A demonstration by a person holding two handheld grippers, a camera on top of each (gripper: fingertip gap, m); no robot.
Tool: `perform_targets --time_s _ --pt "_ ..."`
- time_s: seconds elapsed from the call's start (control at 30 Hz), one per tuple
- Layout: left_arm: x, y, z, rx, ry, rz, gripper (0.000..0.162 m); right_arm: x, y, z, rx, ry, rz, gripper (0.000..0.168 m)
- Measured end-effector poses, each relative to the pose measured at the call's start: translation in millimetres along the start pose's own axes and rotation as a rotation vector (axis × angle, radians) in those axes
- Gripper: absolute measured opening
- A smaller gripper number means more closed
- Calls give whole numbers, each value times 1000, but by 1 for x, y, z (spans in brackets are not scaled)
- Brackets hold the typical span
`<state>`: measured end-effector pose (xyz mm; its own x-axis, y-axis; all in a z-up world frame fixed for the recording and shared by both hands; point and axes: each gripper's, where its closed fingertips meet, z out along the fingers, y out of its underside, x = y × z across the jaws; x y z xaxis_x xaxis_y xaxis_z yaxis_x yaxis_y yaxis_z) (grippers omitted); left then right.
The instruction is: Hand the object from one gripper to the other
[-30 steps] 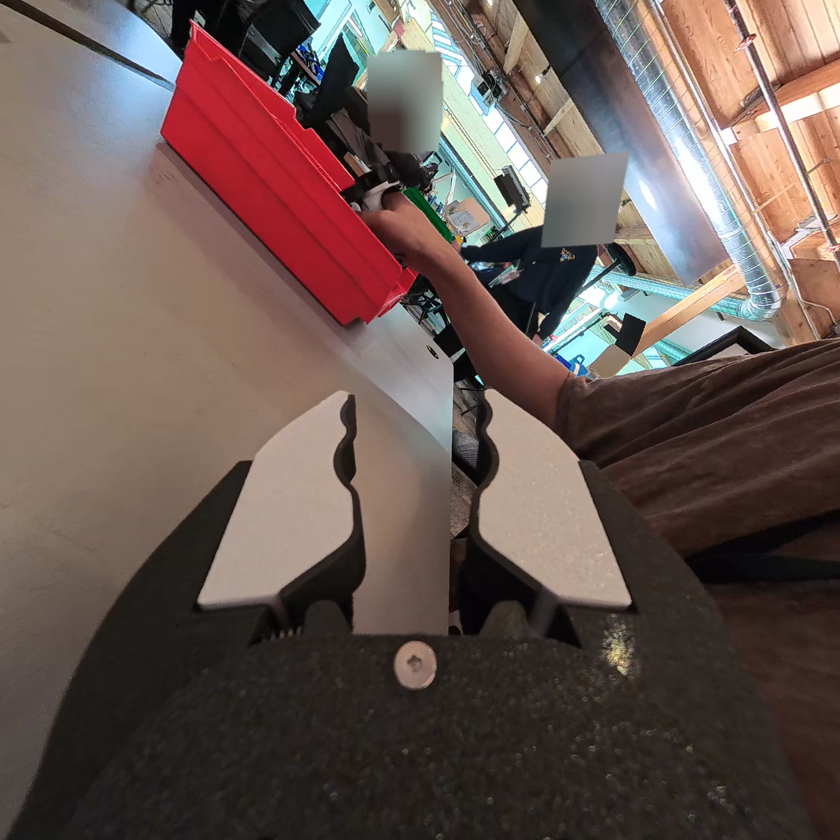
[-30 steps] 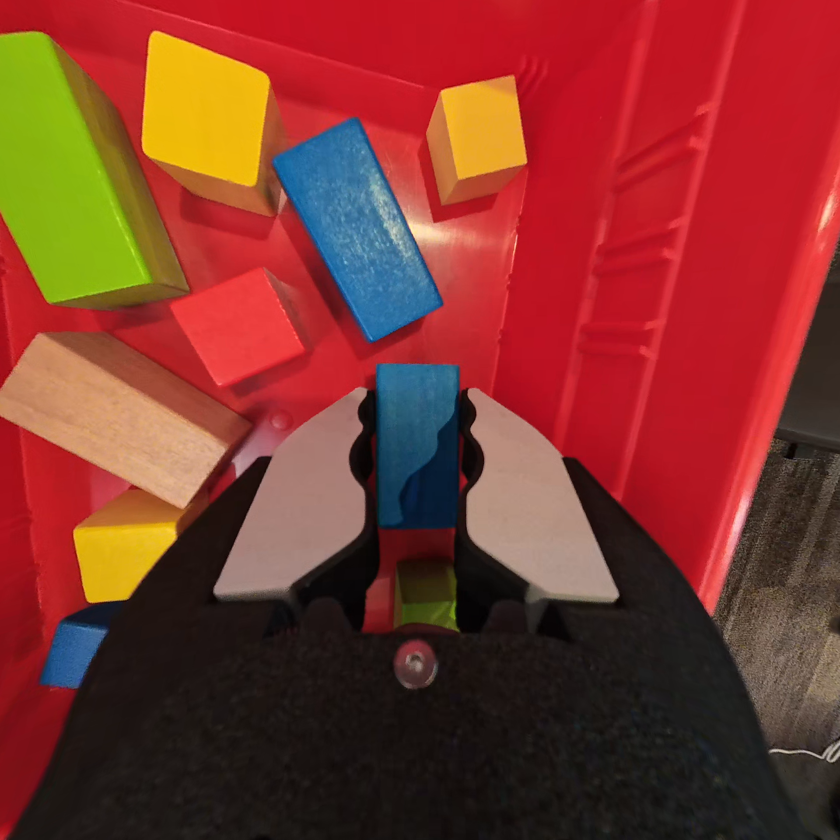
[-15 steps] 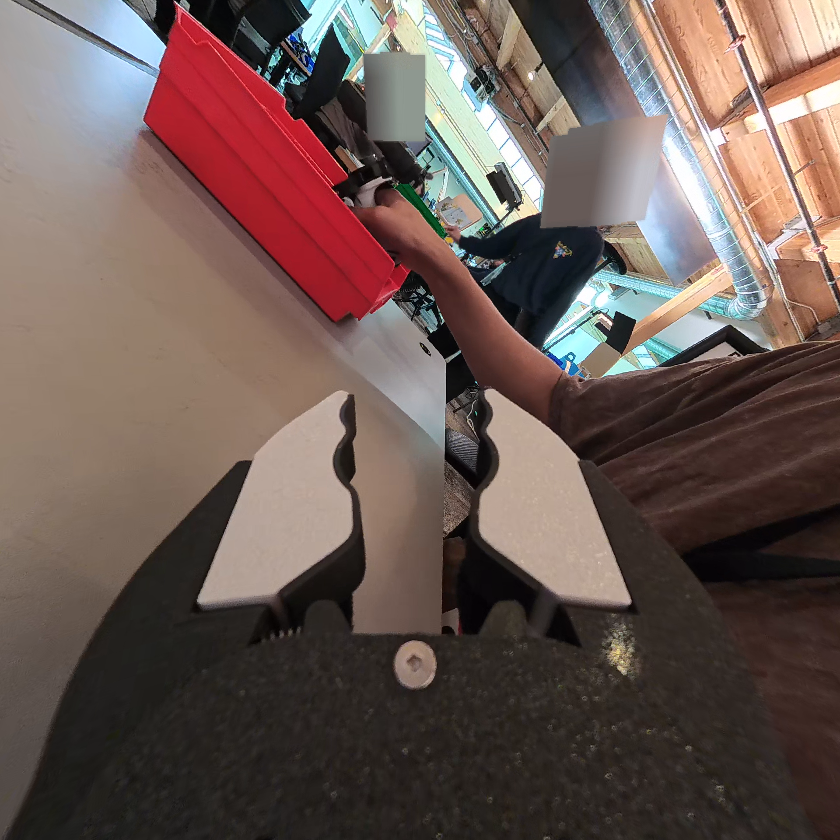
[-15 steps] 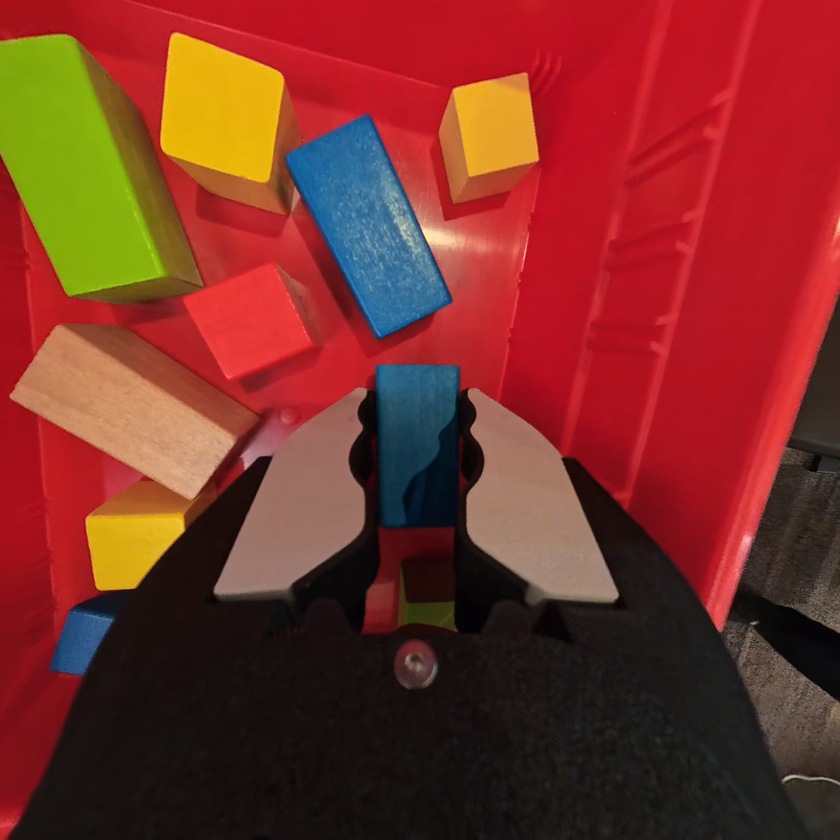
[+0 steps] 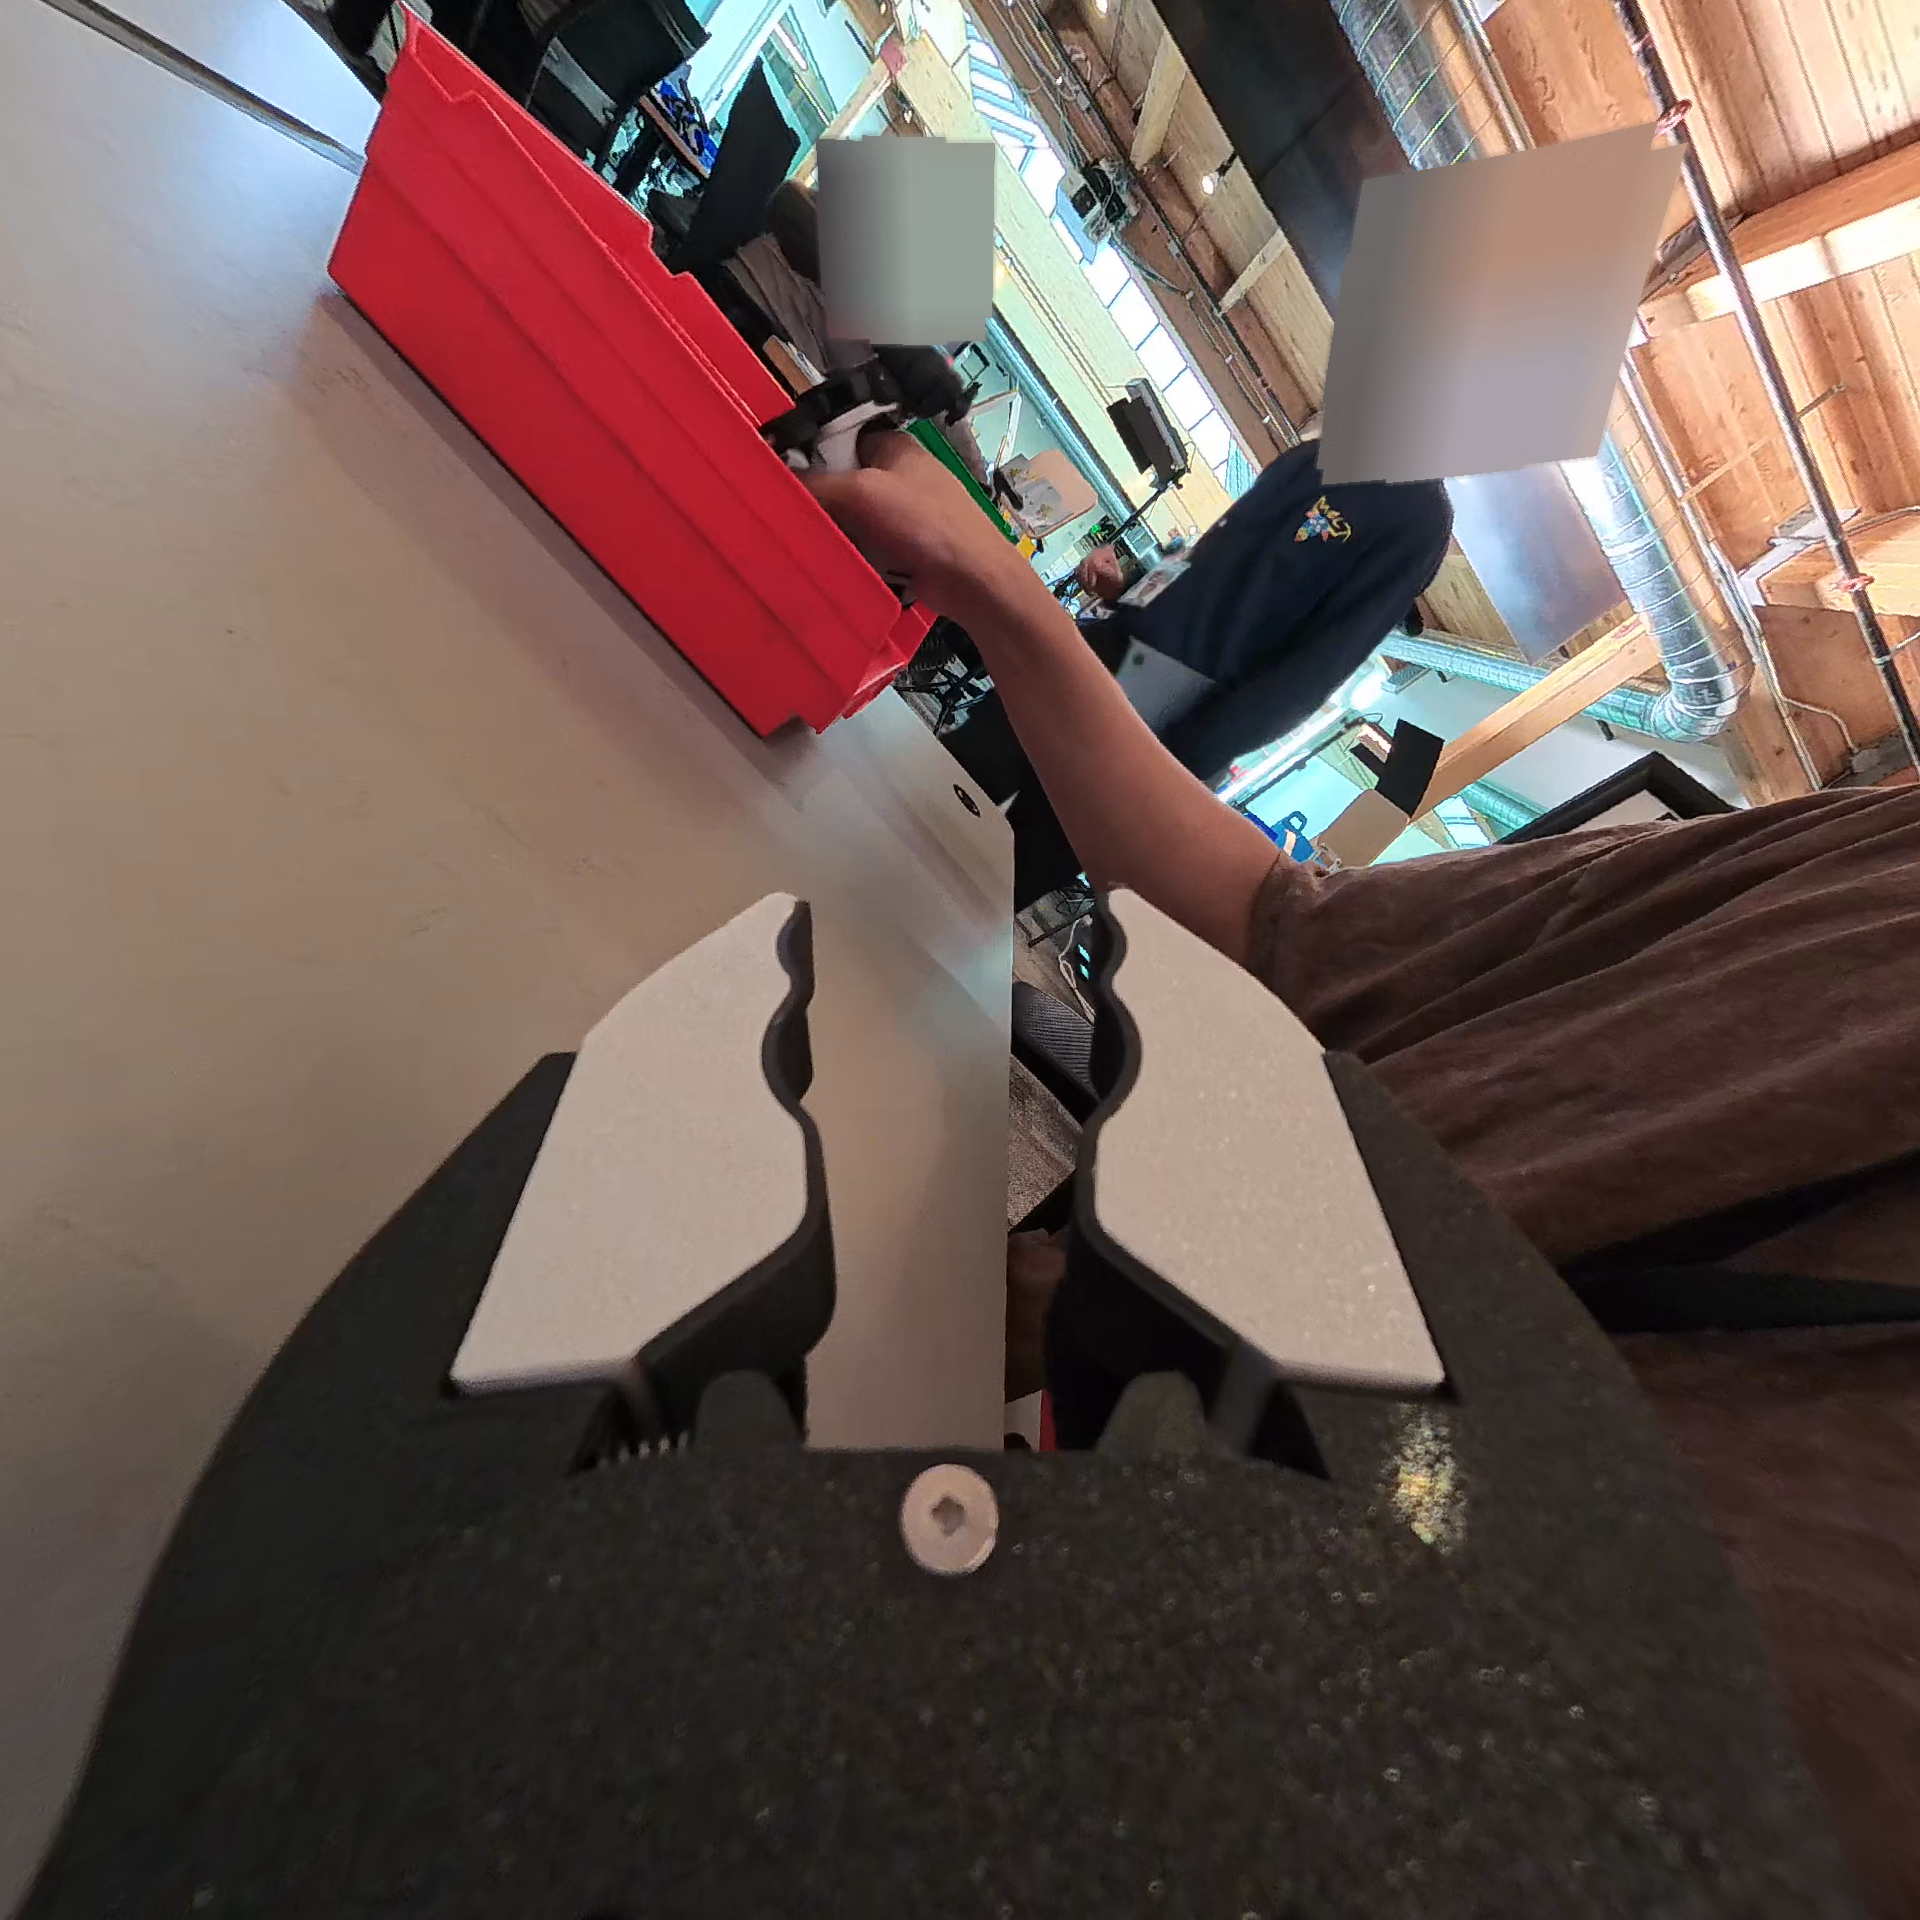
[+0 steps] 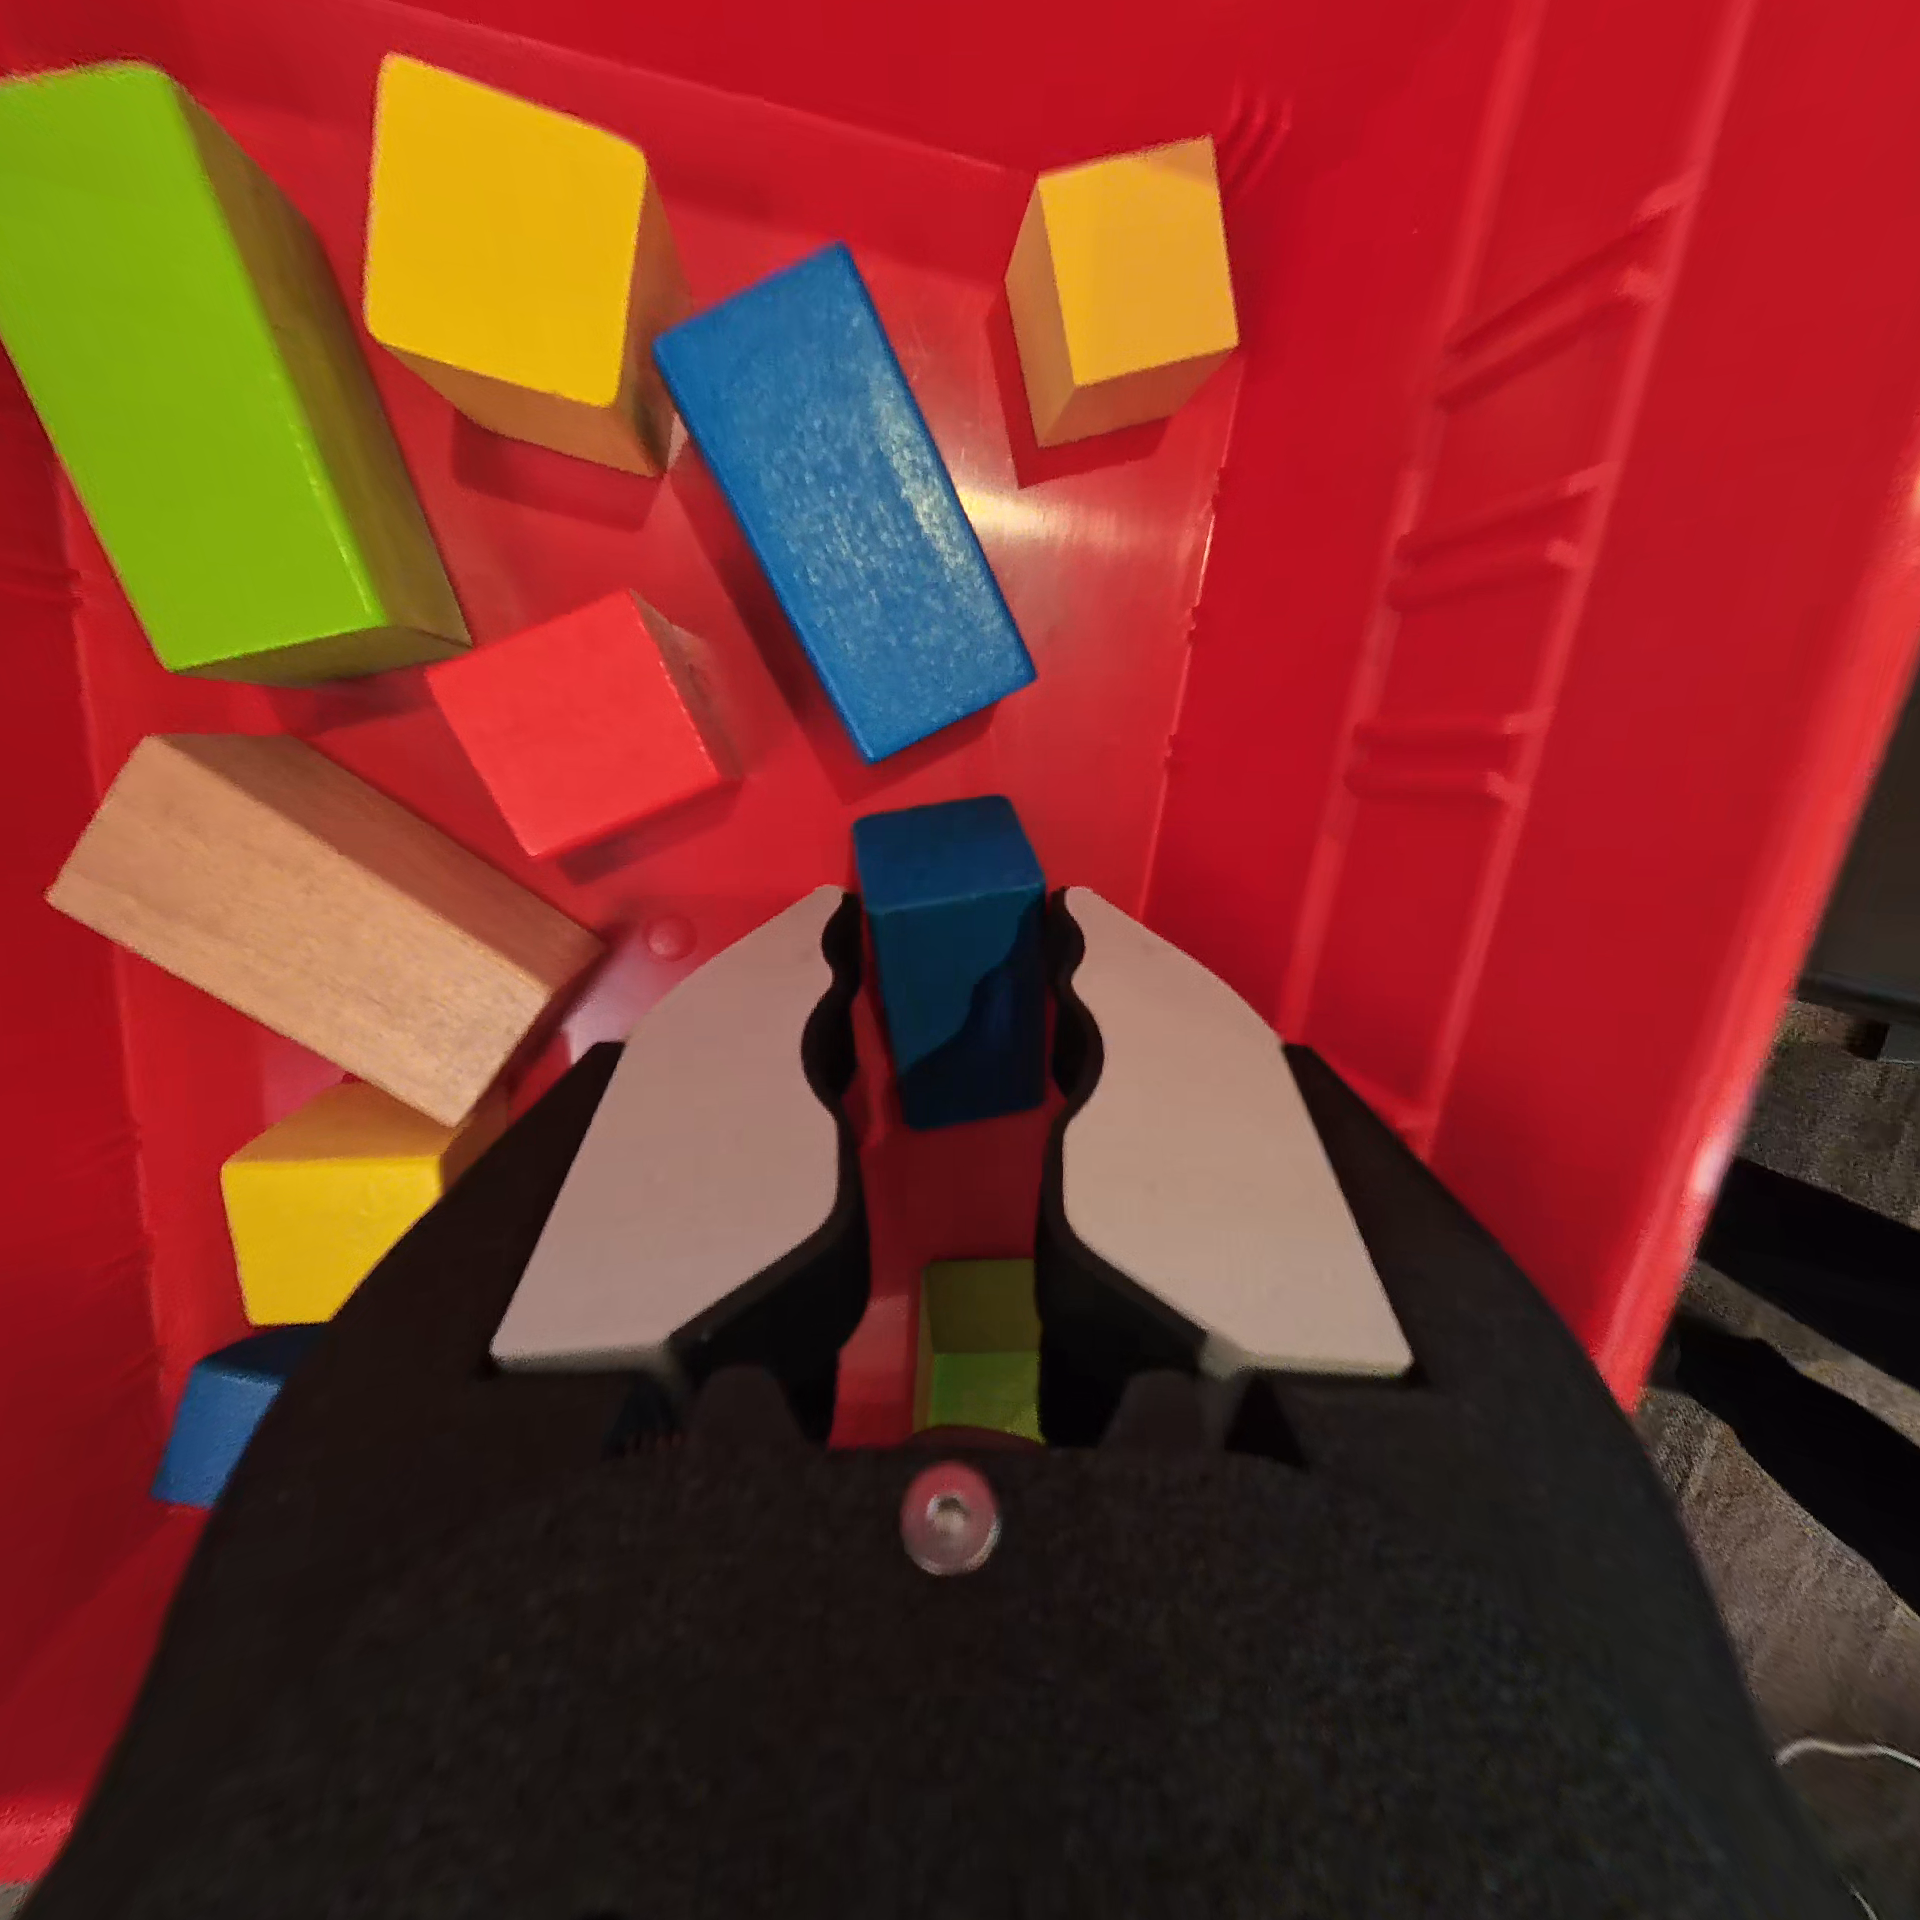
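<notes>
In the right wrist view, my right gripper (image 6: 951, 904) is shut on a small blue block (image 6: 951, 966) and holds it inside the red bin (image 6: 1455, 520), near its right wall. The block sits tilted between the fingers, with its far end face showing. In the left wrist view, my left gripper (image 5: 956, 925) is open and empty. It is low over the grey table (image 5: 312, 831), near the table's edge and well short of the red bin (image 5: 582, 416). The right gripper (image 5: 831, 421) shows only partly at the bin's rim, held by a hand.
Loose blocks lie on the bin floor: a long blue one (image 6: 842, 499), a lime one (image 6: 197, 384), two yellow cubes (image 6: 509, 229) (image 6: 1127, 291), a red cube (image 6: 571, 717), a plain wooden one (image 6: 312, 925) and others. A bare arm (image 5: 1091, 727) stretches from the brown-shirted torso to the bin. A person in dark blue (image 5: 1299, 613) stands behind.
The blue block has tipped in the right gripper's jaws, so its far end face now shows. The bin view has shifted slightly. The left gripper has barely moved and stays open.
</notes>
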<state>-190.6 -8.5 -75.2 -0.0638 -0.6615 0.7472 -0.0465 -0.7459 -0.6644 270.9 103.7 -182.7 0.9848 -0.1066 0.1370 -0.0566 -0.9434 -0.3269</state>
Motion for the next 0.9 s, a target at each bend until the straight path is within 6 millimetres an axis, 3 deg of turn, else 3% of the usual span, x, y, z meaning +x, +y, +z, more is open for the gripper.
perform_targets --time_s 0.1,0.2,0.3,0.37,0.47,0.57,0.67,0.73,0.8,0.9 --pt "-2 1 0 -5 -11 5 51 0 -12 -35 104 30 5 38" --pt "-5 1 -2 -7 -31 17 51 -14 -29 -110 365 56 -30 38" --pt "-8 0 -2 -7 -54 35 51 -61 -27 -175 682 -36 -90 37" --pt "-11 1 -1 -13 -78 57 51 -114 -10 -197 865 -212 -122 37" --pt "-12 2 2 -31 -131 132 52 -199 31 -214 1073 -558 -124 37" --pt "-13 7 3 -113 -219 243 54 -249 68 -211 1171 -718 -139 37" --pt "-9 15 -1 -251 -293 316 52 -270 89 -198 1173 -735 -179 38" --pt "-11 14 -17 -335 -413 356 48 -278 95 -199 1165 -752 -224 38" --pt "-13 7 -44 -400 -550 386 48 -282 96 -200 1170 -739 -279 37" --pt "-33 -14 -109 -521 -832 333 53 -285 98 -194 1132 -751 -297 36"
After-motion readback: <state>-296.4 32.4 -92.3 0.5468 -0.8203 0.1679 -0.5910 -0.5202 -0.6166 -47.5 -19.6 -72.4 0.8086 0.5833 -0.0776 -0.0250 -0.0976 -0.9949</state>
